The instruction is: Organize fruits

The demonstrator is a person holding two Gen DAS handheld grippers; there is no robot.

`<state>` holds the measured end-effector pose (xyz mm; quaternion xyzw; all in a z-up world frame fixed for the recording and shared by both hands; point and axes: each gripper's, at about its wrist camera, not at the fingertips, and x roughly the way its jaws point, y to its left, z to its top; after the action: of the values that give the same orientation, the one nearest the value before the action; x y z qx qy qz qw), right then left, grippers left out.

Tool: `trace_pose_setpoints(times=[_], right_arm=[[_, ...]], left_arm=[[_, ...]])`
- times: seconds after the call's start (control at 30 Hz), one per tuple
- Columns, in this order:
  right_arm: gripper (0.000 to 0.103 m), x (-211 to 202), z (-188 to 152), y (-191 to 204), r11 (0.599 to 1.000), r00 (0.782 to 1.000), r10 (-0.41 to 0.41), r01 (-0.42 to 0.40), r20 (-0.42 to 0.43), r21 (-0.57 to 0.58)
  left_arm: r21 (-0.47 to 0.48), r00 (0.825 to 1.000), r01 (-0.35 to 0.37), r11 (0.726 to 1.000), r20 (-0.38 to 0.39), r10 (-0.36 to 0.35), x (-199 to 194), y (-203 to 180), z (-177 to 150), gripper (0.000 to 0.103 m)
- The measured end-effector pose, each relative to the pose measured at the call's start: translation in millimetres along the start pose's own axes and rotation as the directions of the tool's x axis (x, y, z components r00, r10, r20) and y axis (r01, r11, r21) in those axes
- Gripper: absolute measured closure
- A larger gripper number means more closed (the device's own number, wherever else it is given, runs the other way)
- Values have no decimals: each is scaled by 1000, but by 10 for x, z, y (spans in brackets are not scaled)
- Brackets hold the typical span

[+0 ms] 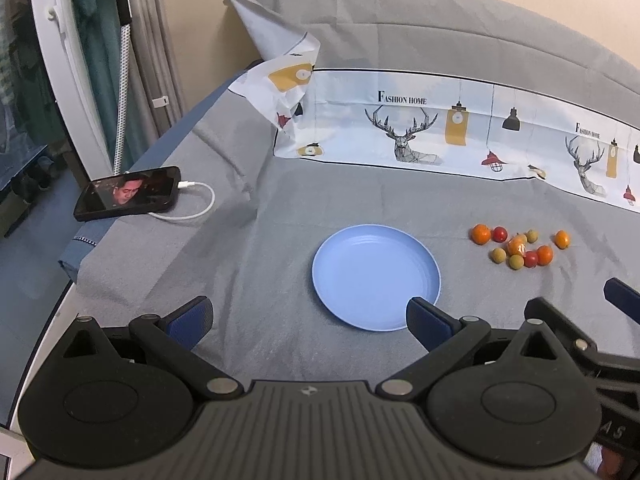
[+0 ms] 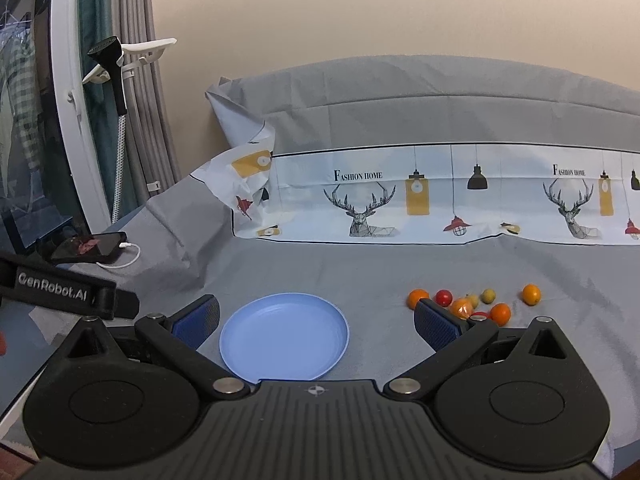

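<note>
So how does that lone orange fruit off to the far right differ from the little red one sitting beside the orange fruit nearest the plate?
The lone orange fruit is orange and slightly oval; the red fruit is deep red and rounder. The orange one looks a bit larger. It also lies apart from the cluster, while the red one sits right against an orange neighbour. Both are small, glossy, and rest on the grey cloth, outside the blue plate.

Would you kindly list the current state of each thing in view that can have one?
Blue plate: empty, upright on the grey cloth.
Fruits: loose in a cluster on the cloth to the right of the plate, none on it.
Phone: screen lit, white cable plugged in.
Left gripper: open, holding nothing.
Right gripper: open, holding nothing.
</note>
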<state>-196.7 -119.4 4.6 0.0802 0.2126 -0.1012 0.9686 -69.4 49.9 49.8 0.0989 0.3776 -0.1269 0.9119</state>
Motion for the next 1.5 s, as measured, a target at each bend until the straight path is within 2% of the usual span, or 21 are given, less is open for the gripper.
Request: trace_pose_setpoints(times=[0.3, 0.5, 0.67, 1.1, 1.23, 1.5], right_arm=[[0, 27, -30, 43, 1000, 1000, 3, -3, 18, -9], [0, 75, -28, 58, 1000, 999, 9, -9, -43, 10], [0, 125, -33, 59, 1000, 999, 5, -5, -48, 11], [0, 239, -26, 98, 1000, 997, 9, -10, -75, -17], [0, 309, -15, 40, 1000, 996, -4, 3, -86, -15], [0, 473, -58, -245, 997, 995, -49, 55, -91, 61]], left_arm=[[-3, 1000, -6, 1000, -14, 6, 80, 28, -5, 0], [-5, 1000, 3, 1000, -30, -3, 165, 43, 15, 0], [-11, 999, 20, 1000, -42, -20, 209, 54, 20, 0], [-3, 997, 6, 1000, -80, -6, 380, 31, 28, 0], [11, 996, 0, 1000, -91, 1, 445, -17, 50, 0], [58, 993, -3, 998, -118, 10, 607, -237, 111, 0]])
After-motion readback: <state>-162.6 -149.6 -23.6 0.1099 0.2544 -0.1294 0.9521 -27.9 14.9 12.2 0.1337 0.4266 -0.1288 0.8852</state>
